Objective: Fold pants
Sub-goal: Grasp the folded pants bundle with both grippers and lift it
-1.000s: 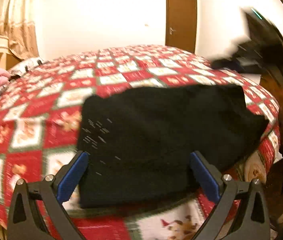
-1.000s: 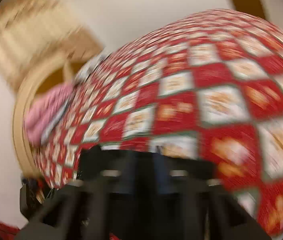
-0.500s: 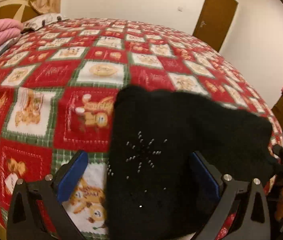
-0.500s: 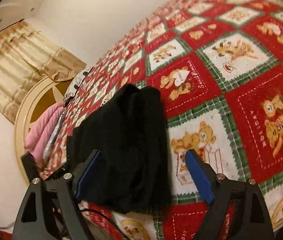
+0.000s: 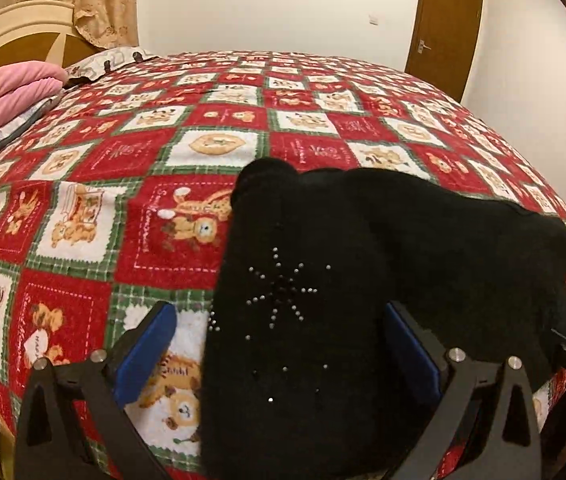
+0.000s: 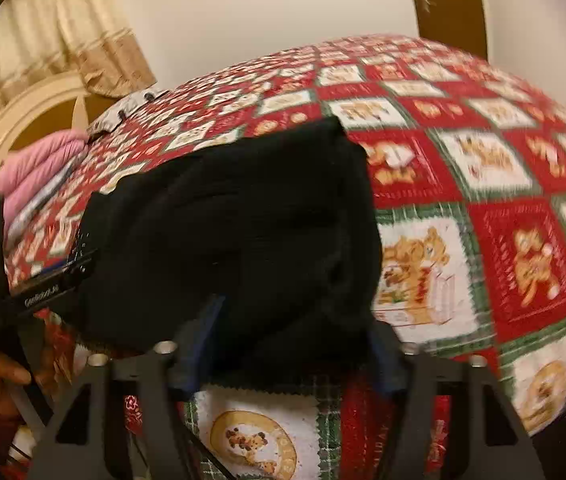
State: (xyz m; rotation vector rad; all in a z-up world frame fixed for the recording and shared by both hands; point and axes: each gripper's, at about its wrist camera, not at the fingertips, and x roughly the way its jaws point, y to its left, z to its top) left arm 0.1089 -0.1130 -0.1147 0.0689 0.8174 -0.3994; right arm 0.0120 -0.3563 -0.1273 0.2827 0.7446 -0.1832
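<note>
Red patterned bedcover carries the folded black pants near its front edge. Your left gripper stands open around them; your right gripper is closing with the pants between its jaws.

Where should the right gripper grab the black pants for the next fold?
Grab the near right corner of the pants, coming in low from the bed's front edge. The folded layers stack thick there, already between the closing right gripper's fingers, over the quilt.
</note>
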